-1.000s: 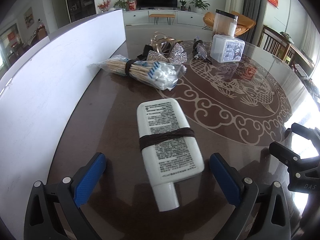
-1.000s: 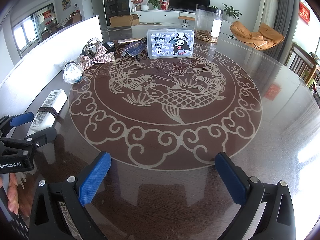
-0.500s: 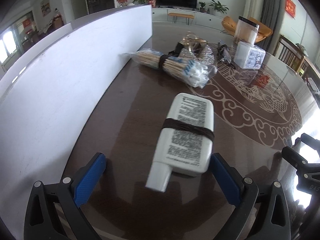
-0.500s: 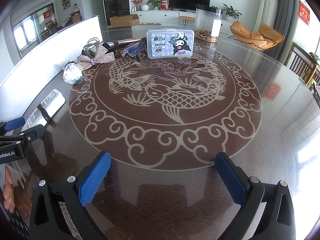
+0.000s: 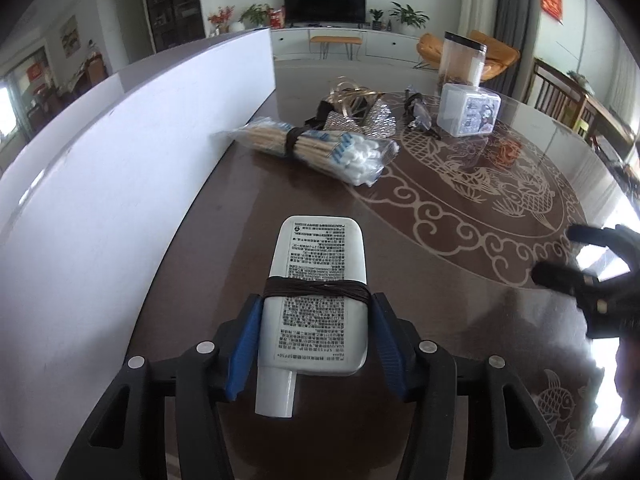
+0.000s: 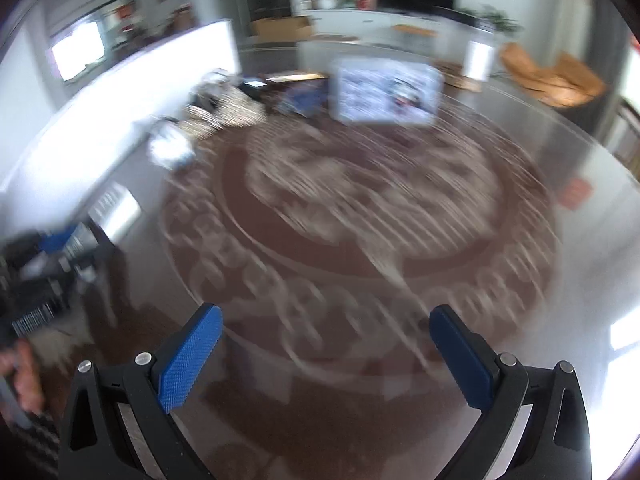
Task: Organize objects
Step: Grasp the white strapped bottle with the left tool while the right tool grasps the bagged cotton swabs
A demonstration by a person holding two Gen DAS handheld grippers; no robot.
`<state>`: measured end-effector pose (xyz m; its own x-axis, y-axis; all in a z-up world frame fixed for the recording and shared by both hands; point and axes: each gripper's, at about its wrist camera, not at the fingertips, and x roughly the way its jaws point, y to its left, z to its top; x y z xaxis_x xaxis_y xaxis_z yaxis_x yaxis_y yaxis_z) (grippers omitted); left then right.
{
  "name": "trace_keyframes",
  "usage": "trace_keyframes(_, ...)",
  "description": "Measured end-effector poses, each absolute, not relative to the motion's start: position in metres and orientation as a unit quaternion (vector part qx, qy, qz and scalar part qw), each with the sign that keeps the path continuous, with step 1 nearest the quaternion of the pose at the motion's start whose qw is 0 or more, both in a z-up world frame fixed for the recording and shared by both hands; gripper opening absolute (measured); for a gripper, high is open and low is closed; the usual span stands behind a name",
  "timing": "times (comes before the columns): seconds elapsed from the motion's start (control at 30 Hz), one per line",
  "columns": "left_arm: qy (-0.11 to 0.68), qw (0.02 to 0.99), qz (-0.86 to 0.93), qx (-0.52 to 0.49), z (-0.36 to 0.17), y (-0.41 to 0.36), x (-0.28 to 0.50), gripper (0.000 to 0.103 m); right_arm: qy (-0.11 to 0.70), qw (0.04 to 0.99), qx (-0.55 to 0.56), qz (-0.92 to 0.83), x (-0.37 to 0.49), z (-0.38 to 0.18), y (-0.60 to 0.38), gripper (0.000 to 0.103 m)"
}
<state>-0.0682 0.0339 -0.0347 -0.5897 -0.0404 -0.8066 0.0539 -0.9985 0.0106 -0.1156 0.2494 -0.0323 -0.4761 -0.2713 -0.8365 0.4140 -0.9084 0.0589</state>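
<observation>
Closing in from wide apart a second ago, the jaws of the left gripper have just drawn together on the white tube, and the blue pads now sit against its two long sides just below the dark band wound round its middle. In the earlier left wrist views the tube lay skewed between open jaws; now it lines up straight along them, cap end towards the camera, lying on the dark table close to the white board that stands along the table's left edge. Whether it has left the surface I cannot tell. The right gripper has swung too: its view, sharp half a second ago, is smeared with motion blur, and its jaws stand released with nothing between them. My reading is that the grasp on the tube is just made, so the next step would be lifting it and carrying it to wherever it belongs. Farther off, the bag of cotton swabs, the sequinned bow and the clear box lie untouched, so most of the sorting looks undone.
</observation>
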Motion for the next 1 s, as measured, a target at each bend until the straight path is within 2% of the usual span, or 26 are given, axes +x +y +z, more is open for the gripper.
trace_keyframes(0.13,0.012,0.041,-0.893,0.447,-0.036,0.030,-0.068,0.054,0.118,0.285,0.439,-0.844,-0.151,-0.002,0.181,0.102)
trace_keyframes(0.2,0.011,0.041,-0.895,0.445,-0.037,0.029,-0.066,0.054,0.143,0.315,0.439,-0.829,-0.171,0.005,0.136,0.092)
trace_keyframes(0.27,0.010,0.042,-0.896,0.442,-0.037,0.029,-0.065,0.055,0.155,0.331,0.453,-0.814,-0.187,0.003,0.105,0.072)
trace_keyframes(0.33,0.010,0.042,-0.897,0.440,-0.037,0.028,-0.064,0.055,0.169,0.341,0.472,-0.795,-0.198,-0.005,0.076,0.062)
trace_keyframes(0.37,0.011,0.042,-0.897,0.440,-0.037,0.028,-0.064,0.055,0.179,0.343,0.477,-0.790,-0.200,-0.008,0.068,0.045)
trace_keyframes(0.43,0.011,0.041,-0.897,0.440,-0.037,0.027,-0.065,0.055,0.198,0.339,0.480,-0.784,-0.198,-0.013,0.059,0.027)
trace_keyframes(0.63,0.013,0.041,-0.897,0.440,-0.036,0.026,-0.068,0.055,0.153,0.298,0.479,-0.811,-0.165,-0.014,0.127,0.027)
trace_keyframes(0.8,0.016,0.039,-0.896,0.442,-0.036,0.028,-0.070,0.054,0.112,0.220,0.464,-0.850,-0.093,-0.016,0.221,0.027)
trace_keyframes(0.9,0.009,0.014,-0.896,0.443,-0.035,0.037,-0.071,0.054,0.081,0.212,0.454,-0.862,-0.050,-0.017,0.251,0.027)
trace_keyframes(0.93,0.006,0.001,-0.896,0.443,-0.034,0.043,-0.070,0.054,0.072,0.211,0.451,-0.864,-0.044,-0.015,0.256,0.031)
trace_keyframes(0.97,0.005,-0.005,-0.896,0.443,-0.035,0.044,-0.069,0.056,0.065,0.211,0.448,-0.866,-0.038,-0.015,0.260,0.045)
trace_keyframes(1.0,0.008,-0.011,-0.895,0.445,-0.035,0.044,-0.069,0.065,0.060,0.208,0.450,-0.866,-0.033,-0.017,0.263,0.056)
